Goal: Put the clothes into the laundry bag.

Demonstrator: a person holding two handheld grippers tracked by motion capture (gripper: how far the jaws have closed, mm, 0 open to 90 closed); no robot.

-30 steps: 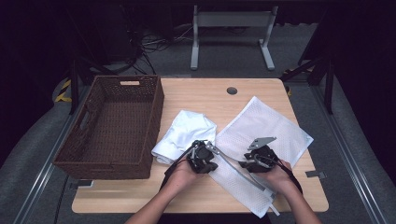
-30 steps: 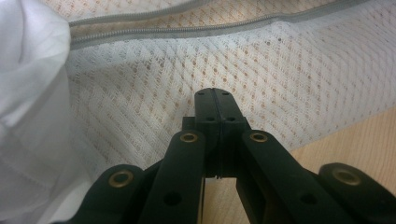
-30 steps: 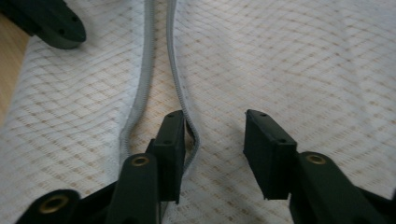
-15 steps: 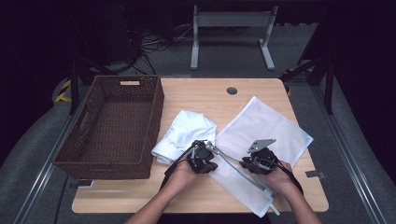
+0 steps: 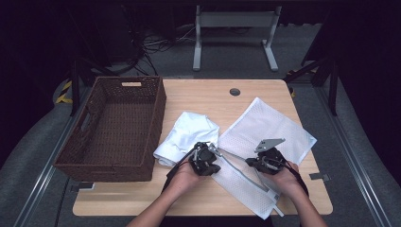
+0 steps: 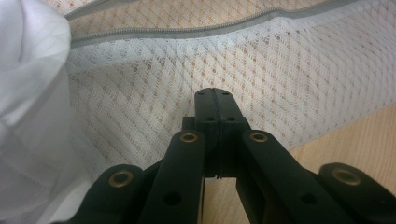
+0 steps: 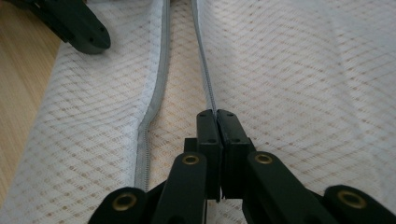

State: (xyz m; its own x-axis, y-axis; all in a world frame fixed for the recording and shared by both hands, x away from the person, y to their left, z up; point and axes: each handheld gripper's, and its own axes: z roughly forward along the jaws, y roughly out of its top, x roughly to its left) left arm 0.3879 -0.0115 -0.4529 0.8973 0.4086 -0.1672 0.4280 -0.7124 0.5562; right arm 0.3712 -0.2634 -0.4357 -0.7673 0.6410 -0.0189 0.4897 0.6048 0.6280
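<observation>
A white mesh laundry bag (image 5: pixel 279 127) lies flat on the right half of the table, its grey zipper (image 7: pixel 205 79) undone into a long gap. My right gripper (image 7: pixel 217 114) has just been closing and is now shut on the right zipper edge, which runs straight into its jaws. My left gripper (image 6: pixel 215 93) is shut with its tips pinching the mesh of the other flap, near the bag's left edge (image 5: pixel 218 150). A crumpled white garment (image 5: pixel 189 132) lies just left of the bag, and its fabric (image 6: pixel 28 93) is close beside my left jaws.
A dark wicker basket (image 5: pixel 113 123) stands on the left side of the table with nothing visible inside. A round cable hole (image 5: pixel 235 91) sits near the far edge. The left gripper (image 7: pixel 79 28) shows at the top left of the right gripper view.
My right gripper's jaws have drawn together on the zipper edge. Both hands have stayed about where they were, and the bag and the garment have not moved.
</observation>
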